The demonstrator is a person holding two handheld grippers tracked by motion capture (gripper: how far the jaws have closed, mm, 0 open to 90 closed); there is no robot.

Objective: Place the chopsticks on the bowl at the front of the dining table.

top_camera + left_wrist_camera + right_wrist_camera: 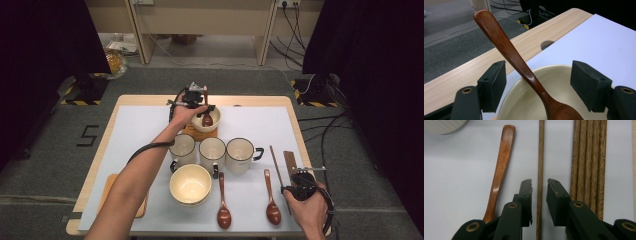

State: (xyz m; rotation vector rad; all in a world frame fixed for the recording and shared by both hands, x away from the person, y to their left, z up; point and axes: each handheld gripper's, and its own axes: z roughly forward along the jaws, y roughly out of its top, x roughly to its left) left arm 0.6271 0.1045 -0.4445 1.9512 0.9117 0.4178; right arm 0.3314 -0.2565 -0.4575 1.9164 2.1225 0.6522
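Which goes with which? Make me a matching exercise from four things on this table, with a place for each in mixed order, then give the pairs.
Things:
1. leaning spoon
2. single chopstick
3. three mugs
4. near bowl

Places:
A. in a row across the middle of the table
B. lying flat between the open jaws of the right gripper
C. just in front of the mugs, on the person's side
D. resting in the far bowl, handle pointing up

Pairs: 1-D, 2-B, 3-A, 4-C
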